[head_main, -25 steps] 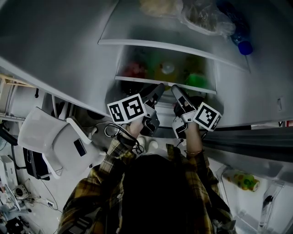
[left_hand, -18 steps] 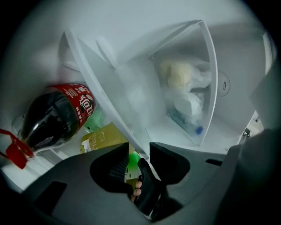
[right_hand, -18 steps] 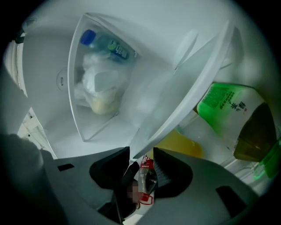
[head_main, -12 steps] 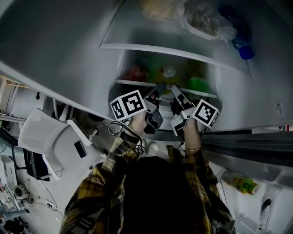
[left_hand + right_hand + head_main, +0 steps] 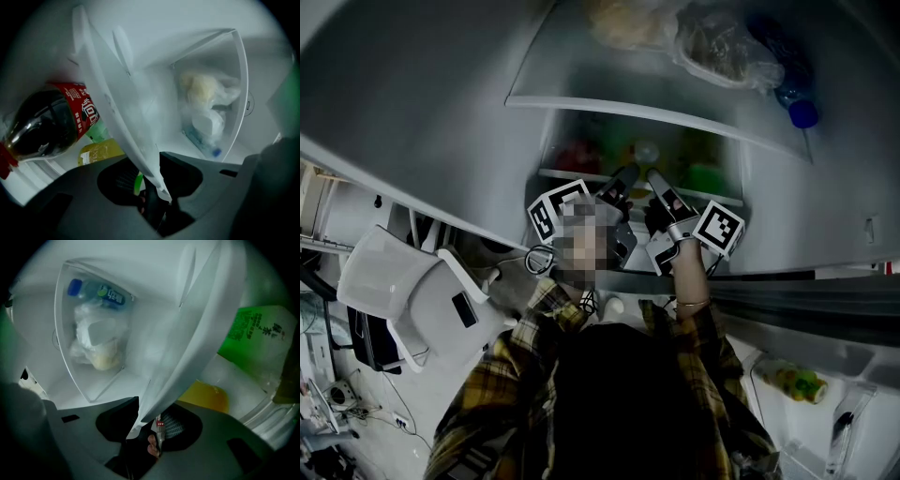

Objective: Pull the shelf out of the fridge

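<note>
Grip done: my left gripper (image 5: pixel 151 174) and right gripper (image 5: pixel 146 420) both have jaws clenched on the shelf (image 5: pixel 712 198) front edge, shelf looks seated inside the fridge (image 5: pixel 441 103), whole pull-out left.

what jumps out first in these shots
The left claw and right claw are each shut on the front edge of the white shelf, side by side. Below it sit a dark cola bottle, left, and a green carton, right.
</note>
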